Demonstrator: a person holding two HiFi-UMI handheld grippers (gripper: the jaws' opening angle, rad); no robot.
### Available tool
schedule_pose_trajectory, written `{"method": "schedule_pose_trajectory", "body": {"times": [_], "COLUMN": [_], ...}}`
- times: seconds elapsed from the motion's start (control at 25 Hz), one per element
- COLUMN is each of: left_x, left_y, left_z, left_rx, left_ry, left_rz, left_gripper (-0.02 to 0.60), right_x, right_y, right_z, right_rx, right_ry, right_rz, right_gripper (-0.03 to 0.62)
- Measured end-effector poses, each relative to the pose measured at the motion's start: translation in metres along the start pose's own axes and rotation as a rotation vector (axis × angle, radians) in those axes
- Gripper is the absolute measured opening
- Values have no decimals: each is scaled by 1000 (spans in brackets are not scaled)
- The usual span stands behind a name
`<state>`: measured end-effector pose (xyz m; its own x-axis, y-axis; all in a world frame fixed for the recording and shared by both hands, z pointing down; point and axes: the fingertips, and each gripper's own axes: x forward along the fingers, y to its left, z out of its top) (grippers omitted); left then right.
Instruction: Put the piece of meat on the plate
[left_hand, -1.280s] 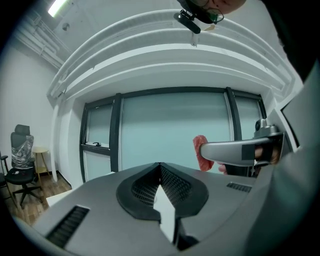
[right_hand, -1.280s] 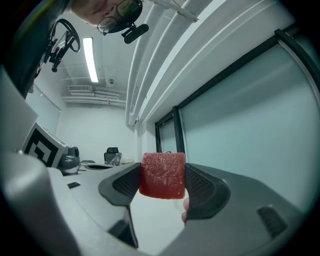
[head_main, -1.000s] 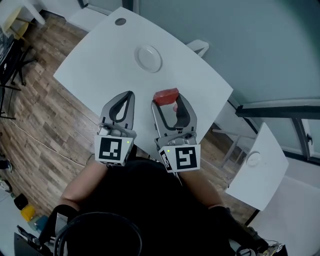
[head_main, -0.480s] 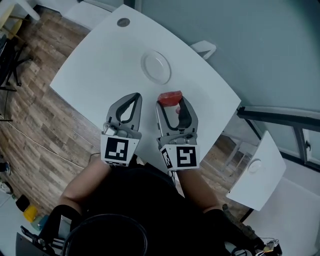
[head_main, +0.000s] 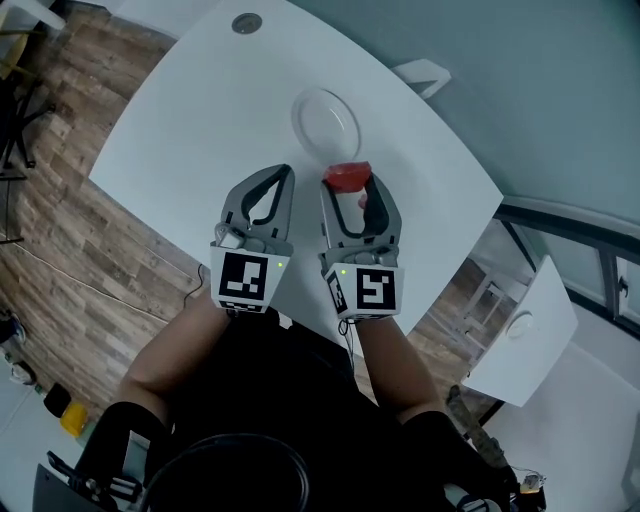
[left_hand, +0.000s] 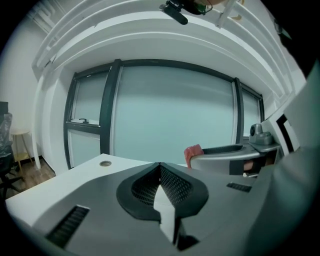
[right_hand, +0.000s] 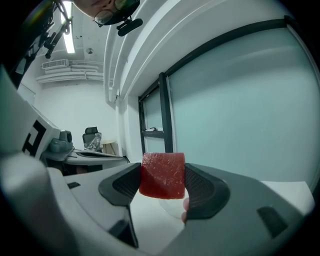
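A white table (head_main: 180, 120) with a round cable grommet (head_main: 246, 22) stands on a wood-plank floor (head_main: 70, 250). Behind it runs a frosted glass wall (left_hand: 170, 115) in dark frames (left_hand: 107, 110). A second white table (head_main: 540, 350) stands near. Farther off are a black office chair (right_hand: 91, 134) and a ceiling strip light (right_hand: 68, 35).

Red meat block (head_main: 347, 176) near white plate (head_main: 325, 122)

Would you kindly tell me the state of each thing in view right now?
Right gripper: shut on the meat.
Left gripper: jaws together, empty.
Meat: held clear of the table, not on the plate.
Plate: empty, flat on the table.
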<state>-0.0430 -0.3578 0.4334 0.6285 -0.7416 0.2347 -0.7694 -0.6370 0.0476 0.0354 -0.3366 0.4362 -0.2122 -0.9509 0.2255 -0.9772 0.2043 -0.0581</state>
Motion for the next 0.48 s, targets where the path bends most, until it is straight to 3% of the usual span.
{"method": "schedule_pose_trajectory", "body": {"times": [0.48], "left_x": [36], "left_y": [10], "left_z": [-34], "left_rx": [5], "left_ry": [58], "left_rz": [-18], "left_gripper": [3], "right_x": [37], "right_y": [-17], "right_z": [-33], "right_rx": [18], "right_ry": [52], "right_rz": [-31], "right_gripper": [275]}}
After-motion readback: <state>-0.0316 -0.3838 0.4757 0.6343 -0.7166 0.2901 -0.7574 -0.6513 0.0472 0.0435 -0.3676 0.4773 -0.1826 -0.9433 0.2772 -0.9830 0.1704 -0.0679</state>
